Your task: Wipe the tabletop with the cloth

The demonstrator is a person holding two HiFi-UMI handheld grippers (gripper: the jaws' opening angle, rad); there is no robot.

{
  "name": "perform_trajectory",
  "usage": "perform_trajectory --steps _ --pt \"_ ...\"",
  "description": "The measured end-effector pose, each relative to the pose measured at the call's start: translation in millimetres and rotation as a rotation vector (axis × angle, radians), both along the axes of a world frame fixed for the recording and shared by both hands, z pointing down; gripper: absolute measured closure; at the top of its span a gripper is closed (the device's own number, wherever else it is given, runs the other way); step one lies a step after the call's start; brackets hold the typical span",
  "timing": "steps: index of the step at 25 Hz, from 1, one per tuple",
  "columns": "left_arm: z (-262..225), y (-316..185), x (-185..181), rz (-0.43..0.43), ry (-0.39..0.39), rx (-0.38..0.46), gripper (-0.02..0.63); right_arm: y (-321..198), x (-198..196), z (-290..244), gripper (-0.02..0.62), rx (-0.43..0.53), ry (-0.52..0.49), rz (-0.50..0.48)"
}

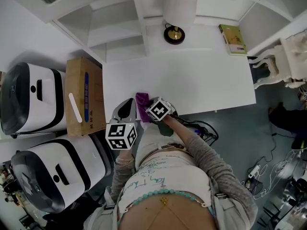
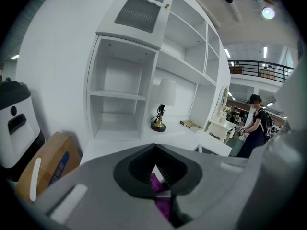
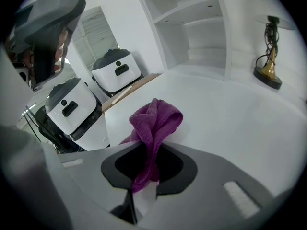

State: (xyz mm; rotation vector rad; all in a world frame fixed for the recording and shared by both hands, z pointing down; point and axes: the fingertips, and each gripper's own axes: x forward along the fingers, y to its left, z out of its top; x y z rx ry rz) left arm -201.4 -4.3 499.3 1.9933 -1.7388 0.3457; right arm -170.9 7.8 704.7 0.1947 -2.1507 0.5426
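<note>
Right gripper [image 3: 144, 178]: fingers pinching purple cloth [image 3: 154, 122], its bunch upright | Cloth at near edge of white surface [image 1: 196, 80] | Left gripper [image 2: 163, 198]: fingers pressed almost together, just beside cloth

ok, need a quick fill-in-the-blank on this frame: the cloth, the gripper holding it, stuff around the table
1. The right gripper's fingers are shut on a crumpled ____ fabric cloth.
2. In the head view, beyond the white rectangular tabletop, a white-shaded lamp stands left of a green ____.
3. The brown cardboard box lies off the tabletop's ____ side.

Missing words: purple; book; left.
</note>
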Motion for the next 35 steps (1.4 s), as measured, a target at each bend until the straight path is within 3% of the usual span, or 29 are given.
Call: perform_trajectory --steps 35 --pt "0.7 -20.4 75.1 0.107 -0.005 -0.002 0.606 -22.4 75.7 2.3 0.508 -0.006 0.024 0.09"
